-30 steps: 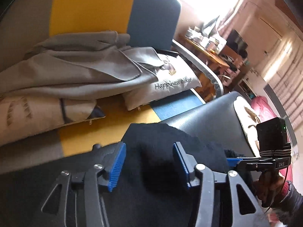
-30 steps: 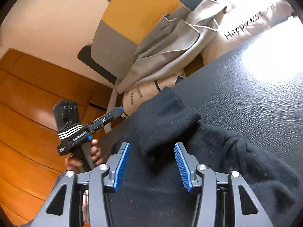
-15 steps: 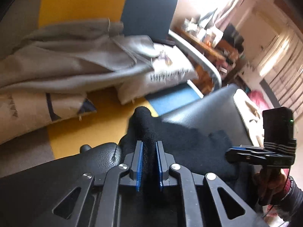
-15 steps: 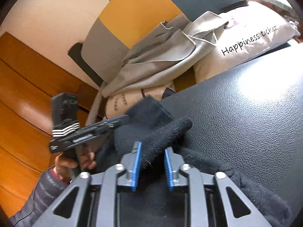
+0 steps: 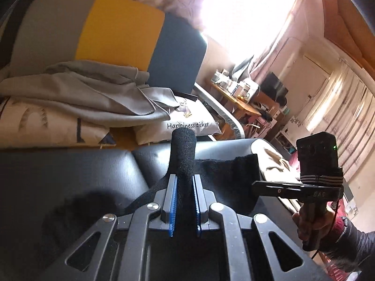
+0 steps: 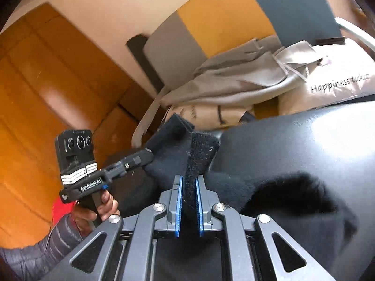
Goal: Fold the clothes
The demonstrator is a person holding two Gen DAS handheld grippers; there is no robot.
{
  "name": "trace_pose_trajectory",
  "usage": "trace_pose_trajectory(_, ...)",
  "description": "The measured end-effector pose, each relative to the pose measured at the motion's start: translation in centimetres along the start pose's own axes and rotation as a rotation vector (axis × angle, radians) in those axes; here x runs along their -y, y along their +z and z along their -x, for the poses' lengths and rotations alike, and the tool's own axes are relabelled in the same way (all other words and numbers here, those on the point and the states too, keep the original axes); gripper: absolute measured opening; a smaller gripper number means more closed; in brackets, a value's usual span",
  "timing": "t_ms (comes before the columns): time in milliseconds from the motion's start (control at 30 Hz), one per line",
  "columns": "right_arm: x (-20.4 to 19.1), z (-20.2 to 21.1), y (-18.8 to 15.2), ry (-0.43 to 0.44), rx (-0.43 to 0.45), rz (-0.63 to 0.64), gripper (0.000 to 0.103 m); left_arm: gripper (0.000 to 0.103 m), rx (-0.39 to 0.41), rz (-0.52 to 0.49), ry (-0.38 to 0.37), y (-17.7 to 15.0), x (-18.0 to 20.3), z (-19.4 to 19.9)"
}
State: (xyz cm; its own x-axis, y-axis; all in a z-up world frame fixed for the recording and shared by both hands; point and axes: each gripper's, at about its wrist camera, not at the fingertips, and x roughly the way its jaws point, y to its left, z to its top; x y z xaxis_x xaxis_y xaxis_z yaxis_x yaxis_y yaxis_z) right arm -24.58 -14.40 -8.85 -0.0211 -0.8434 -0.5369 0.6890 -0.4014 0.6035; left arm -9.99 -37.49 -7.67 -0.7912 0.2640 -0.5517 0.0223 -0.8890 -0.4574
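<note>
A second ago both sets of blue pads stood apart over the black knitted garment (image 5: 222,171); now your left gripper (image 5: 184,201) is clamped on one pinched fold of it and your right gripper (image 6: 188,201) on another. The cloth has risen with them: it hangs taut between the two grippers above the black leather cushion (image 5: 70,171), with the rest of it trailing dark and blurred on the leather below. That reads as the grasp made and the lift begun, so the fold itself is what comes next.

Mind the far edge of the cushion. Just beyond it lie the crumpled grey cloth (image 5: 82,93) and the white pillow printed "Happiness ticket" (image 5: 187,126), against the grey, yellow and blue chair back (image 5: 121,35). The widest bare leather shows in the right wrist view, to the right of the garment (image 6: 304,140); lay the fold there, I judge, rather than toward the pile.
</note>
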Motion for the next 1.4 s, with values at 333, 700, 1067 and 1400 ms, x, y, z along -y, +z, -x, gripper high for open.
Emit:
trace_pose_trajectory(333,0.3,2.5,-8.1,-0.079,-0.132,0.020,0.035,0.021,-0.032,0.239,-0.004,-11.0,-2.2,5.6)
trace_pose_trajectory(700,1.5,0.9,-6.1,-0.071,-0.026,-0.149,0.042,0.033,-0.024,0.159,0.056,-4.8,-2.0,4.5)
trace_pose_trajectory(1067,-0.2,-3.2,-3.9,-0.215,-0.138,0.059,0.017,0.011,-0.305,-0.011,0.119,-2.1,-0.7,-5.5)
trace_pose_trajectory(1400,-7.4,1.6,-7.7,-0.092,-0.117,0.332,0.011,0.020,-0.081,0.024,0.053,-8.8,1.3,5.0)
